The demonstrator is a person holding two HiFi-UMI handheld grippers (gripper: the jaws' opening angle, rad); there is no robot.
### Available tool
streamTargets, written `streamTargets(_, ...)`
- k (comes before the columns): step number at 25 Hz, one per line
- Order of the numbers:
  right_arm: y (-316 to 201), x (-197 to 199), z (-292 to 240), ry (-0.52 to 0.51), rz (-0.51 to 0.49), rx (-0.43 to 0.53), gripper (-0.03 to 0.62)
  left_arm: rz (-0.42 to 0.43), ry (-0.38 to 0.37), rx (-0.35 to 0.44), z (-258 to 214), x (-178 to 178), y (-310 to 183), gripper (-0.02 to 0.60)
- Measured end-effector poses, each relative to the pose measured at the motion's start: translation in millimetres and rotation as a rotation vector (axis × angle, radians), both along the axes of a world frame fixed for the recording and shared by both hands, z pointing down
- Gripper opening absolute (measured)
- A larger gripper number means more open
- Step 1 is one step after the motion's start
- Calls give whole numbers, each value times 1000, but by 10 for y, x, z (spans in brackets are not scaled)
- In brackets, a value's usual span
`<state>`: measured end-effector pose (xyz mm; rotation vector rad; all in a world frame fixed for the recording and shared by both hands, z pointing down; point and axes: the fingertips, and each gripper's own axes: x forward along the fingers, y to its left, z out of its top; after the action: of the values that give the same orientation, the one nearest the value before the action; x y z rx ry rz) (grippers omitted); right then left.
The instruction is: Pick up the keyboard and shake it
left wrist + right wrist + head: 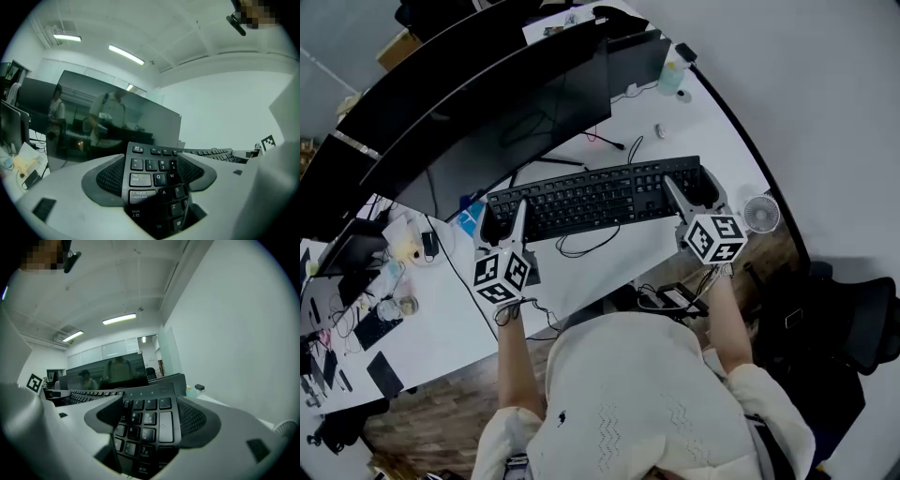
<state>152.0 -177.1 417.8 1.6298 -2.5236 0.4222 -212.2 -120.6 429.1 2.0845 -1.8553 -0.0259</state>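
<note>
Head view is showing the left gripper (pixel 514 221) and right gripper (pixel 688 193) each clamping onto opposite ends of the black keyboard (pixel 595 197), likely keeping it level for shaking

The keyboard (pixel 595 199) is showing matt black plastic; pads (pixel 108 179) of the left gripper (pixel 151 177) are looking finely dimpled; the monitor (pixel 511 127) is gleaming glossy, the desk (pixel 609 264) smooth white, the floor (pixel 427 414) at lower left wood-grained
</note>
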Motion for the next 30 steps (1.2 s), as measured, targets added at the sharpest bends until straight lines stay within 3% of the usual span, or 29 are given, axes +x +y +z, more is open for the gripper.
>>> streamTargets(8,-103,-53,-875,-20,4,197,354,-17,-23,190,-834,-58,-123,330)
streamTargets(16,-226,-129,-1503,-35,-1,327,354,-32,-48,315,-1453,-127,-243,331)
streamTargets(22,-153,-151,-2048,-71,-6,451,353,-31,-85,453,-2064,-150,-175,331)
streamTargets(30,51,-136,-2757,-119,18,692,354,-19,-117,660,-2819,-150,-70,331)
